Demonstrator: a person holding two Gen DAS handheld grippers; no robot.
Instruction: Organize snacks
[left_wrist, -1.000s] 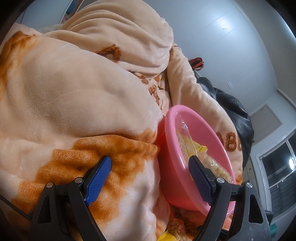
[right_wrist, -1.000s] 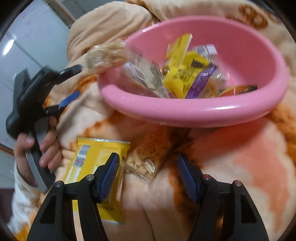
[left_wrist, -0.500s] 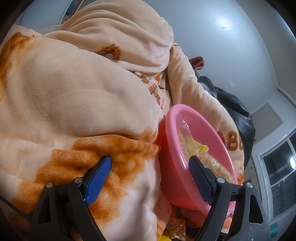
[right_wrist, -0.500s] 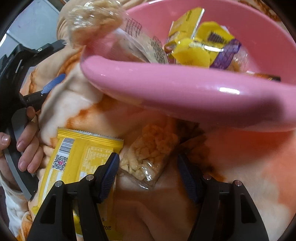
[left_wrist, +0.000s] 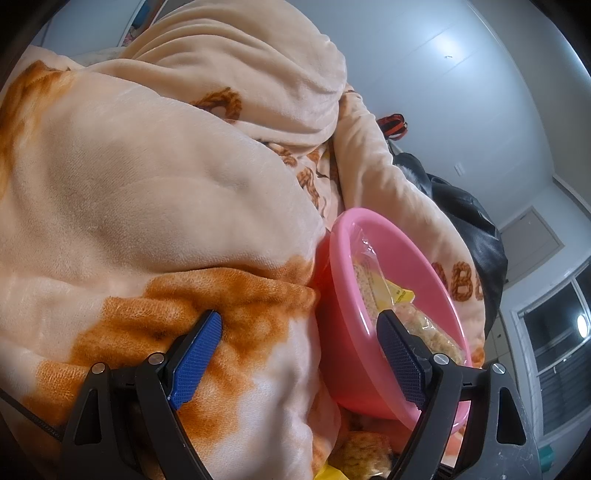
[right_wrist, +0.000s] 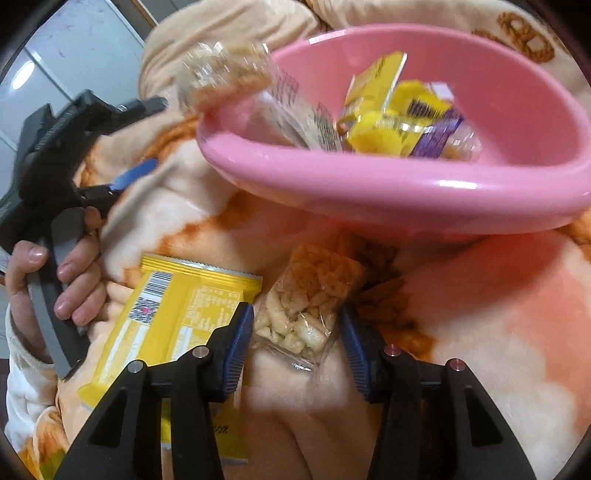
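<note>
1. Far left, right wrist view: hand (right_wrist: 70, 280) wrapped around the grey trigger and black body of the left gripper (right_wrist: 136, 173); white sleeve cuff at the wrist. One blue pad visible, angled toward the pink bowl.
2. Left wrist view: left gripper (left_wrist: 299, 354) with jaws spread wide, nothing between the pads. Left pad over an orange patch of the blanket (left_wrist: 147, 184); right pad in front of the pink bowl (left_wrist: 340, 295), overlapping its rim; contact cannot be told.
3. Left of centre, near: yellow snack packet (right_wrist: 173, 314) lying flat on the blanket (right_wrist: 480, 332), barcode end toward the hand, its right edge partly behind the left finger of the right gripper.
4. Centre, near: right gripper (right_wrist: 295, 339) pointing down at the clear puffed-snack bag (right_wrist: 306, 299). Jaws have just been closing, with the bag's near end between them. Pads just beside the bag's edges on both sides; firm pressing not confirmed, bag still lying on the blanket.
5. Centre to right, far: pink bowl (right_wrist: 369, 192) sitting tilted on the blanket. Inside: a clear bag of pale snack (right_wrist: 225, 77) leaning over the left rim, yellow wrappers (right_wrist: 380, 110), a purple wrapper (right_wrist: 436, 136). Slight blur.
6. Far right, left wrist view: black jacket-like heap (left_wrist: 465, 218) behind the blanket; window (left_wrist: 554, 332) beyond it.
</note>
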